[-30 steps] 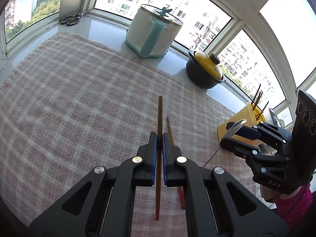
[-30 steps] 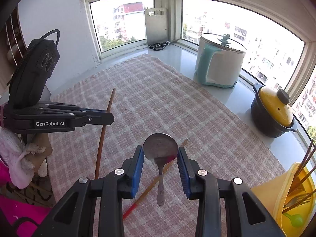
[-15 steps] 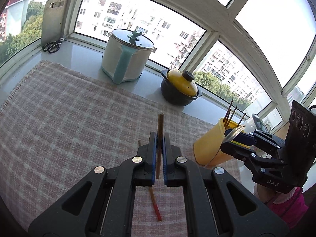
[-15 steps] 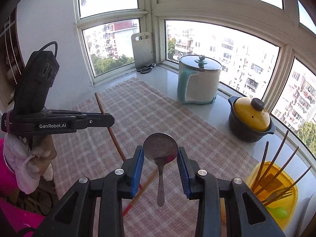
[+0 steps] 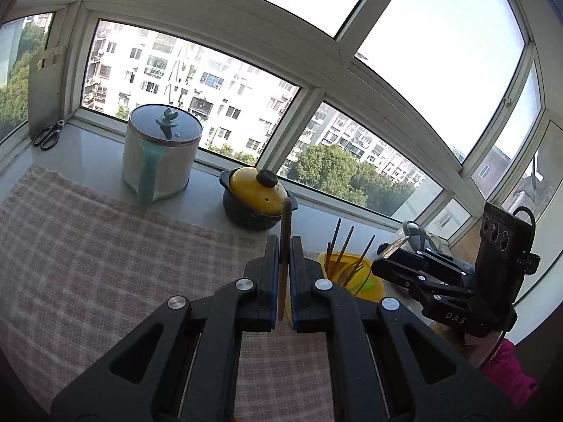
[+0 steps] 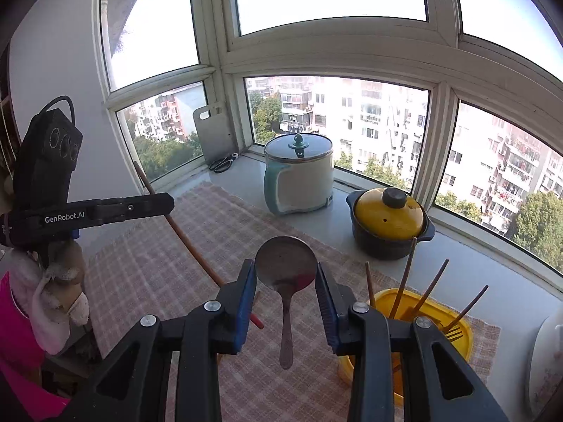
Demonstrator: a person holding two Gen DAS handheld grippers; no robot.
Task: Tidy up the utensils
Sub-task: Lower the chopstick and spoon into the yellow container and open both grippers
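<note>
Now the left tongs (image 5: 284, 246) clamp a chopstick (image 5: 283, 256), the right tongs (image 6: 285, 274) a metal spoon (image 6: 285, 281).

black hand-held gripper (image 5: 284, 263) | blue pads (silver screws) | pink sleeve (image 5: 506, 369)

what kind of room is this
Probably a home kitchen nook in a high-rise flat: a cloth-covered counter in a bay window facing apartment blocks, with a lidded pot, a clay casserole, and a yellow holder of chopsticks.
</note>
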